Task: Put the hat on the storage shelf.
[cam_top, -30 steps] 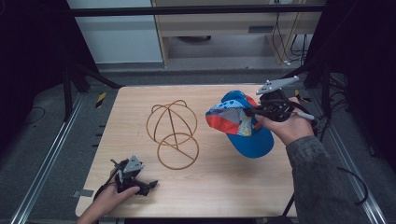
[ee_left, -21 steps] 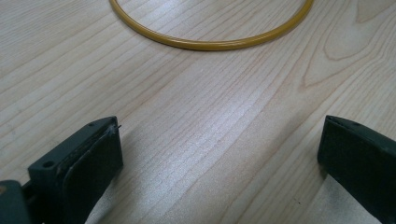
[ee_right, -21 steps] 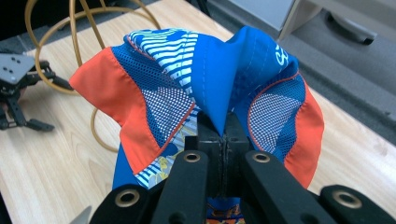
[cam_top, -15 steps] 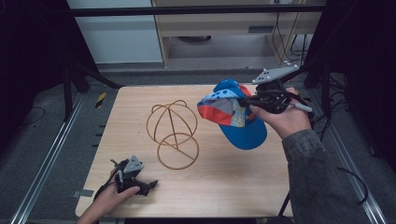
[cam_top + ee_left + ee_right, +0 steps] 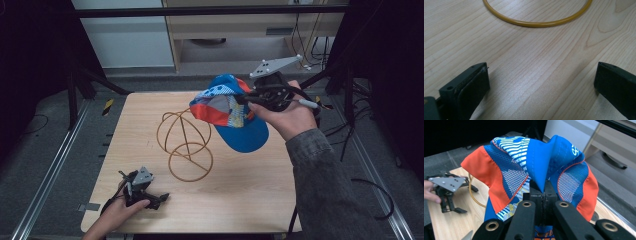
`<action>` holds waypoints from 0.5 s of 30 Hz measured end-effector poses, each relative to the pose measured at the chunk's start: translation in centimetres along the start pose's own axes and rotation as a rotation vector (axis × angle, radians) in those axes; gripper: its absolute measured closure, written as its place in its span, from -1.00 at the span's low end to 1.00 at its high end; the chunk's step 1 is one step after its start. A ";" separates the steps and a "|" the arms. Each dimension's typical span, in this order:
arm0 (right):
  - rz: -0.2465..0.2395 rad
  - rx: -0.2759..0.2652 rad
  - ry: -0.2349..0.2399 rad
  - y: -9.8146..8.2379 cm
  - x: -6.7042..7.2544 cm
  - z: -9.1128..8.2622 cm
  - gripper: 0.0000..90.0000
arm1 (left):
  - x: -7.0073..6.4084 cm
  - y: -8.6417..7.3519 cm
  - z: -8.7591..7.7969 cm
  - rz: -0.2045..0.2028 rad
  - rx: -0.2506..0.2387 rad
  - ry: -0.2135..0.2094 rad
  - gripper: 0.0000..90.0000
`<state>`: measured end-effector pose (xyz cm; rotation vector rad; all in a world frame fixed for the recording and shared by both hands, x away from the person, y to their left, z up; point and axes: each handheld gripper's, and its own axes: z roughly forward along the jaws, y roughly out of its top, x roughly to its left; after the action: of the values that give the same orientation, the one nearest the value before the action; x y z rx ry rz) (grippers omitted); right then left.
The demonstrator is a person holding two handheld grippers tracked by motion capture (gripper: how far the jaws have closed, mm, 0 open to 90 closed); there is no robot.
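My right gripper (image 5: pixel 248 98) pinches the cap (image 5: pixel 231 115) just above the wire stand (image 5: pixel 185 145). My left gripper (image 5: pixel 145 192) rests wide open beside the stand. Next, I judge, lower the cap over it.

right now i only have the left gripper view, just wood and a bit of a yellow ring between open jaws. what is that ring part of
Observer: It is the base of a wire hat stand, a ring with a rounded cage above it, standing upright on the table.
Operator: where is the other gripper
Observer: The right gripper is held up over the table's far right, its jaws shut on a cap.
Operator: what cap
Observer: A blue one with orange mesh panels and striped patches, hanging bunched from the jaws, just right of the stand's cage.
Operator: and mine
Observer: The left gripper rests low at the table's near left corner, jaws wide apart.
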<state>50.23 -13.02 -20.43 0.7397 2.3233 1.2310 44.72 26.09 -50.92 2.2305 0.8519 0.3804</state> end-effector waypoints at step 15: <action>-0.090 0.002 0.069 4.5 3.2 2.9 0.99 | 0.0 0.0 0.0 -0.002 -0.001 0.001 -1.00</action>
<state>50.56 -7.10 -18.55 0.5952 2.3859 1.2325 44.72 26.07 -50.92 2.2284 0.8542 0.3816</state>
